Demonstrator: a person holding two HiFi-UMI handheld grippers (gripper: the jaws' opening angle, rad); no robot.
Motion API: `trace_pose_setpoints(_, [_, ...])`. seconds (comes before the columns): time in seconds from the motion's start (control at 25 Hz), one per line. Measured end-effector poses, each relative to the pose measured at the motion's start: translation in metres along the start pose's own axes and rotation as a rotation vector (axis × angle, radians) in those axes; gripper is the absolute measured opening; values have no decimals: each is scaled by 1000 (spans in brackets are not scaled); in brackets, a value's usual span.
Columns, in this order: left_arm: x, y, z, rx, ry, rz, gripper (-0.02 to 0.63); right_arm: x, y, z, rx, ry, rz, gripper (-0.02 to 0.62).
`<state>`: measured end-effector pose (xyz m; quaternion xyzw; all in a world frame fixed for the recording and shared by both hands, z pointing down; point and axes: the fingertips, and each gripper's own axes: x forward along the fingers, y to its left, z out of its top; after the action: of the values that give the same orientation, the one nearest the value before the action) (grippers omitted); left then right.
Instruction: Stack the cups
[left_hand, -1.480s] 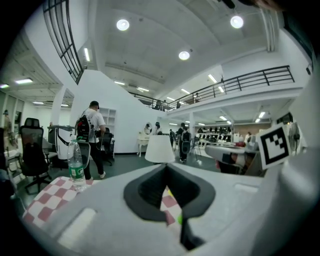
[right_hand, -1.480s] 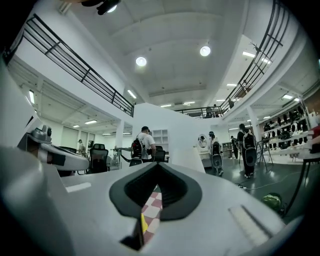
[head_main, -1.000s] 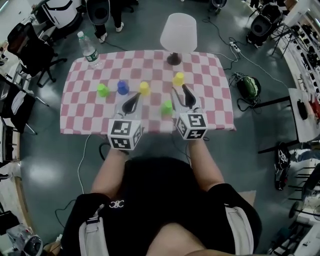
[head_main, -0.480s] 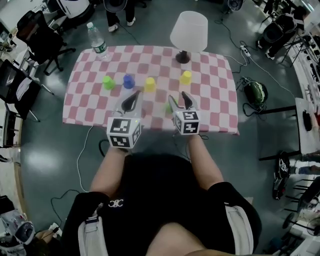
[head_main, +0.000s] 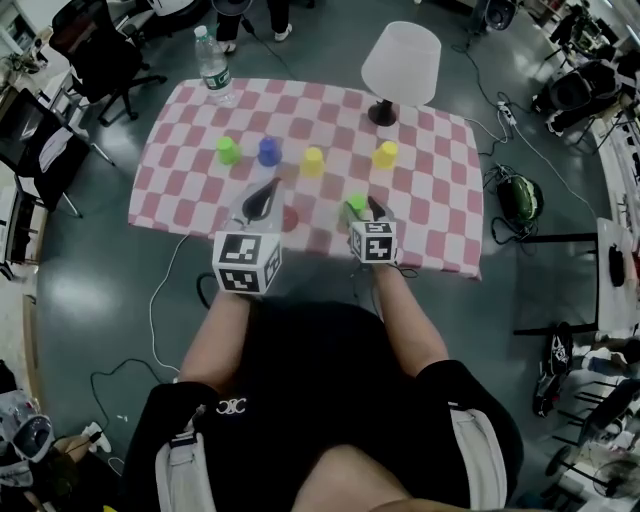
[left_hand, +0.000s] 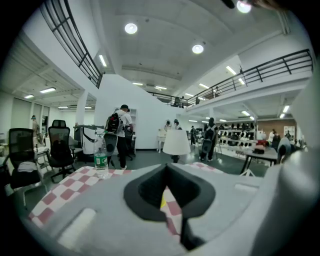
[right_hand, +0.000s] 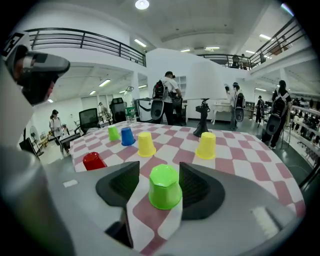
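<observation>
Several upturned cups stand on the checked table (head_main: 420, 215). From the left, the far row holds a green cup (head_main: 228, 150), a blue cup (head_main: 268, 151) and two yellow cups (head_main: 313, 161) (head_main: 386, 154). A second green cup (right_hand: 164, 186) stands between the jaws of my right gripper (right_hand: 159, 166). Those jaws have just been opening and straddle it without pressing. A red cup (head_main: 290, 218) sits just right of my left gripper (head_main: 268, 190). In the left gripper view, the left gripper (left_hand: 167, 167) is shut and empty, with only a sliver of cloth showing through.
A white-shaded lamp (head_main: 400, 65) stands at the table's far right edge. A water bottle (head_main: 213, 65) is at the far left corner. Office chairs (head_main: 95, 45), cables and standing people surround the table.
My right gripper has dropped toward the table and now has the near green cup between its jaws. The left gripper shifted slightly, and the red cup now shows beside it.
</observation>
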<state>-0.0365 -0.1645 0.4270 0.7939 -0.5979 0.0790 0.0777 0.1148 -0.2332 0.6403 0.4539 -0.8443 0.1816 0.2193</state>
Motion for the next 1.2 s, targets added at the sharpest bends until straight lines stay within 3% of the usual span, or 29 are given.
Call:
trace_pose_setpoints(0.48, [-6, 11, -3, -15, 3, 52, -2, 19, -8, -23, -10, 104, -16, 232])
trace_pose_setpoints(0.92, [-3, 11, -2, -13, 0, 42, -2, 2, 6, 19, -31, -6, 4, 210])
trace_pose_setpoints(1.2, [-7, 15, -5, -27, 2, 54, -2, -3, 35, 27, -69, -15, 79, 209])
